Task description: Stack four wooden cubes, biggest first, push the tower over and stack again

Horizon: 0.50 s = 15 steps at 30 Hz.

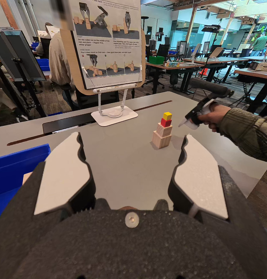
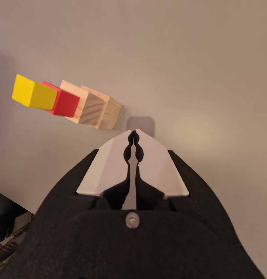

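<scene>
A tower of four cubes stands on the grey table (image 1: 126, 158): a big plain wooden cube (image 1: 161, 139) at the bottom, a smaller plain wooden cube (image 1: 164, 129), a red cube (image 1: 166, 122), and a small yellow cube (image 1: 167, 116) on top. My left gripper (image 1: 132, 137) is open and empty, well short of the tower and to its left. My right gripper (image 1: 180, 125) is shut and empty, held by a hand just right of the tower, apart from it. In the right wrist view the shut right gripper (image 2: 133, 131) points down beside the big cube (image 2: 110, 116), with the yellow cube (image 2: 33, 95) nearest the camera.
A white stand (image 1: 114, 115) holding an instruction sheet (image 1: 108, 43) sits at the table's far side. A blue bin (image 1: 13, 169) is at the near left. A dark slot (image 1: 90, 120) runs across the table. People and desks fill the room behind. The grippers' ends are close to 40 centimeters from one another. My right gripper is the nearer one to the yellow cube (image 2: 33, 95): about 9 centimeters, against 30 centimeters.
</scene>
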Motion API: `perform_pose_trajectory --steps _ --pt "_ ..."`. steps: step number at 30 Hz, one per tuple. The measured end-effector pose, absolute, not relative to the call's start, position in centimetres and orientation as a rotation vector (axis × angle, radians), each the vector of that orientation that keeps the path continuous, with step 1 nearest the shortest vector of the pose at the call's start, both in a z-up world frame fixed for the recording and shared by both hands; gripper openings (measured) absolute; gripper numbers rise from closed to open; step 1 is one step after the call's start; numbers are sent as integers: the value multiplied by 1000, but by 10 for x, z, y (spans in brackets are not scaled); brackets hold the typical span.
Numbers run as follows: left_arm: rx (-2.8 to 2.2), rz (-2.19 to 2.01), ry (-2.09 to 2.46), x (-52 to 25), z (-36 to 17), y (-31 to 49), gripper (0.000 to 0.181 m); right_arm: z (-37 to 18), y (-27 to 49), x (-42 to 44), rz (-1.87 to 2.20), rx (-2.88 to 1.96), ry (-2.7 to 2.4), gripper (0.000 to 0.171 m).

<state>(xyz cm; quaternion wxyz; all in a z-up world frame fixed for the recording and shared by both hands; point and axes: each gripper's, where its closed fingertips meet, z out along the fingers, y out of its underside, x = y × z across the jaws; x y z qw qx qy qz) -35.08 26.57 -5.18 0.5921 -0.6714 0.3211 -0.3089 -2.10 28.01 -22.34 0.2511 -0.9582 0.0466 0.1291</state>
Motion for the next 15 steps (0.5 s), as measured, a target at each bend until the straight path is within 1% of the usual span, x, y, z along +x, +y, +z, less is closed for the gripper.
perform_pose_trajectory --steps 7,12,15 --pt "-1557 -748 770 -344 -56 267 121 -223 310 -52 375 -2623 126 0" --pt "-1574 -749 802 -337 -63 268 121 -208 327 -97 365 -2608 -43 0" --pt "-1577 -755 814 -336 -65 268 119 -202 332 -110 329 -2606 -110 0"
